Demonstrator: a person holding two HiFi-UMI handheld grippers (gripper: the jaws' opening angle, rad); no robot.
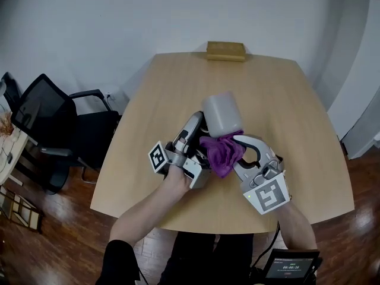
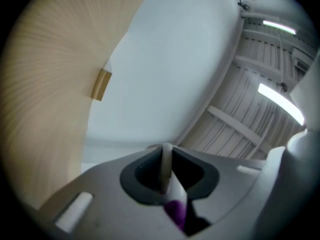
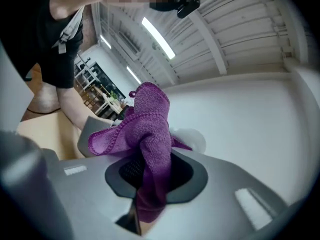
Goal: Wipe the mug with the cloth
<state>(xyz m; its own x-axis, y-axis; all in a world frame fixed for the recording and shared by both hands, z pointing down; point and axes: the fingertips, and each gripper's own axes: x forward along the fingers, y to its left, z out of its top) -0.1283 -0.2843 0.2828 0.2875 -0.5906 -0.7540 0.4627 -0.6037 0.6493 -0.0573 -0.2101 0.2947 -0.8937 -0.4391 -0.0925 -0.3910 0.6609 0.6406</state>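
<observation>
No word or brand can be read. A small dark screen (image 1: 290, 268) at the head view's bottom edge shows pale digits too small to make out. One white cube (image 1: 157, 157) and another white cube (image 1: 267, 193) bear only black square patterns.

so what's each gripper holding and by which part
The left gripper pinches the mug by a thin white edge, apparently its rim; the right gripper clamps the purple cloth at a bunched fold.

Left claw (image 1: 198, 122) clamps mug (image 1: 223, 111); right claw (image 1: 236, 146) clamps cloth (image 1: 221, 155).
</observation>
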